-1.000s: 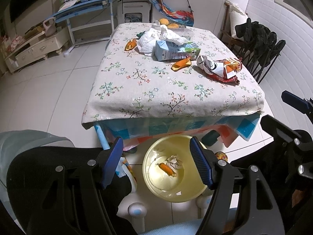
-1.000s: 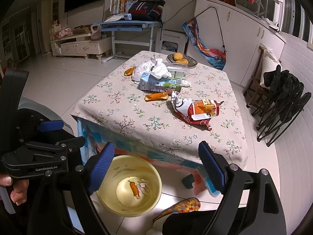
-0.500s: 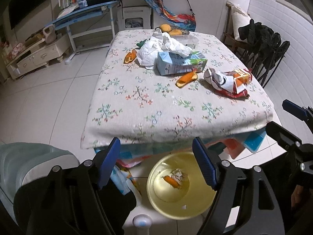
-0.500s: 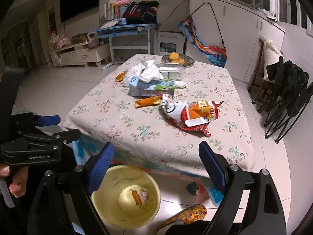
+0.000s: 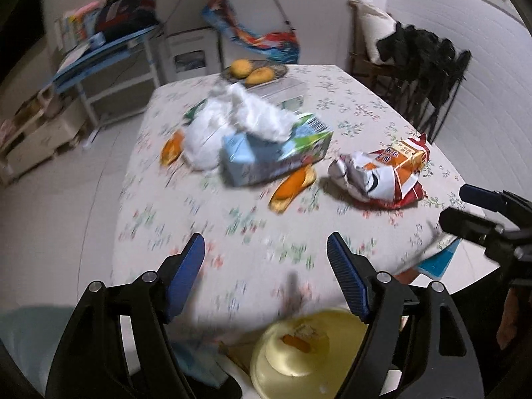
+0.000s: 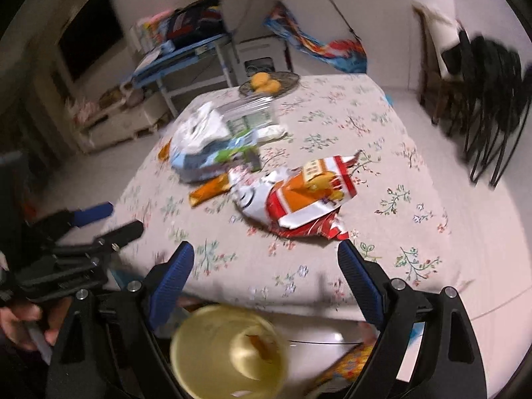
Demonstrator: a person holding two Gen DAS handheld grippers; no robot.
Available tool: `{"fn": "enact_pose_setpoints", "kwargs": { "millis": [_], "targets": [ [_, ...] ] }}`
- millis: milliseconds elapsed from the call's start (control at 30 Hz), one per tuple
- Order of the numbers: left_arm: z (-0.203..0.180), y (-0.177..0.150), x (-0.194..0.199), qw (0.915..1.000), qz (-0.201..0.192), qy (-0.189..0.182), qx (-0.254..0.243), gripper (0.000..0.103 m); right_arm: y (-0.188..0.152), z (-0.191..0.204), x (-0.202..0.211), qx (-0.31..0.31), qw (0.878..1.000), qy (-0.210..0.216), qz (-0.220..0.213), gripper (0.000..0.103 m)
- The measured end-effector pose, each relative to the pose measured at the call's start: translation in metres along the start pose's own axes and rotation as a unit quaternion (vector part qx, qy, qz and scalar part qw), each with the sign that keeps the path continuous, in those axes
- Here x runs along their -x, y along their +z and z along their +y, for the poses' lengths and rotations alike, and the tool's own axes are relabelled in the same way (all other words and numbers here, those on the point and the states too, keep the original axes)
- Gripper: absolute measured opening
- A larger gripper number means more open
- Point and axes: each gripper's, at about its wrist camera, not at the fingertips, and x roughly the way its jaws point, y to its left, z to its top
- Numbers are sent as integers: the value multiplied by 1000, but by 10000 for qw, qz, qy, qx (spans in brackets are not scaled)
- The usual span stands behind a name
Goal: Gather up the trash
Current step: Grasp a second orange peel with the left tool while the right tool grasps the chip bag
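Crumpled red-and-orange snack wrapper (image 6: 299,199) lies nearest your right gripper (image 6: 266,276); both grippers' jaws are spread and empty, so reach, pinch, then drop it in the yellow plastic basin (image 6: 229,352).

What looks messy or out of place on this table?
Trash is strewn across the floral tablecloth: a crumpled red-and-orange snack bag, a blue carton lying on its side under a crumpled white plastic bag, and orange wrappers. Only the fruit plate looks in place.

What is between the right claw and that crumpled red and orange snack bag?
Nothing visible. Only bare flowered tablecloth lies between the open right gripper and the snack bag, and its jaws are empty.
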Motion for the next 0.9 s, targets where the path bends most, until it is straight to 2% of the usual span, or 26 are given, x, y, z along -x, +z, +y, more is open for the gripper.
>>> {"fn": "enact_pose_setpoints", "kwargs": {
  "millis": [100, 233, 500, 767, 900],
  "targets": [
    [-10, 12, -18, 9994, 73, -105, -330, 73, 8, -14, -10, -401, 9991, 146, 48, 85],
    [-22, 23, -41, 9979, 174, -55, -624, 73, 17, -25, -23, -753, 9968, 259, 74, 85],
    [-27, 38, -72, 9968, 302, -65, -733, 73, 30, -42, -44, -1149, 9930, 265, 92, 85],
    [-33, 44, -94, 9965, 406, -231, -686, 72, 33, -52, -53, -1356, 9901, 334, 112, 85],
    [-37, 47, -102, 9960, 451, -348, -687, 60, 34, -55, -58, -1423, 9889, 412, 120, 77]
  ]
}}
